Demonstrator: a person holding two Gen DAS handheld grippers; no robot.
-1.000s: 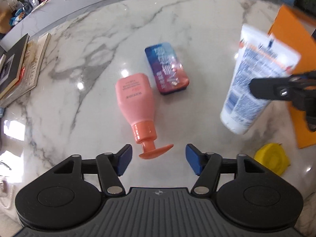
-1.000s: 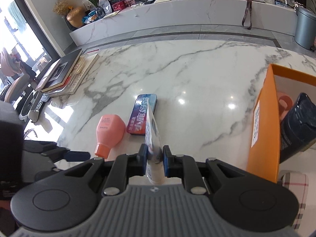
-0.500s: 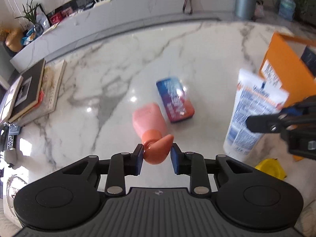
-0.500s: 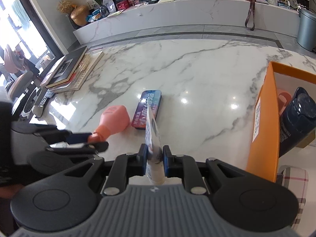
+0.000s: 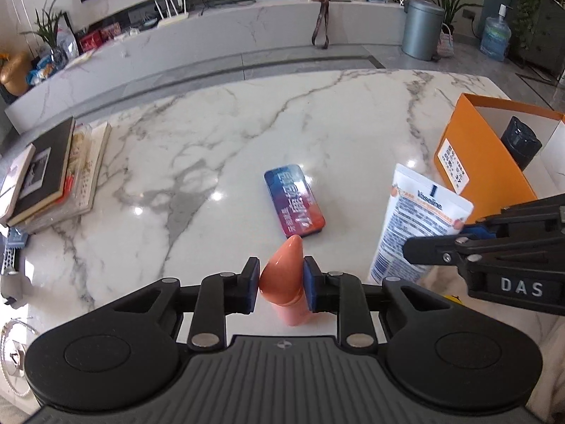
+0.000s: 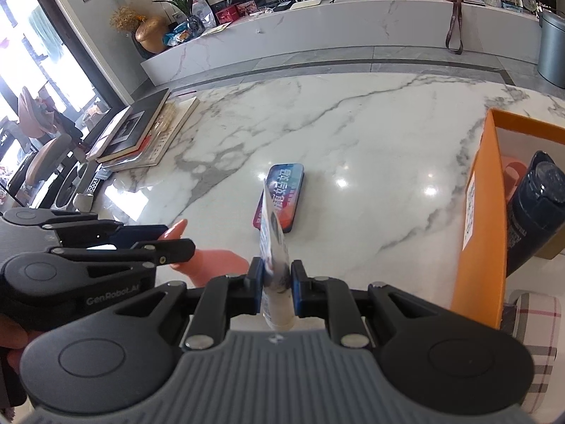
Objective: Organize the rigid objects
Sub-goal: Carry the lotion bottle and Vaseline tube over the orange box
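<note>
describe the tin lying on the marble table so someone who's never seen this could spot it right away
On the white marble table, look mid-surface, between the stacked books and the orange box. The flat rectangular tin lies alone, blue fading to red with large lettering.

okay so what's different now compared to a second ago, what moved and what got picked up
The left gripper, open a second ago, closed its jaws on the pink bottle and raised it off the marble table. The right gripper stayed shut on the white Vaseline tube. The blue tin and orange box stayed put.
</note>
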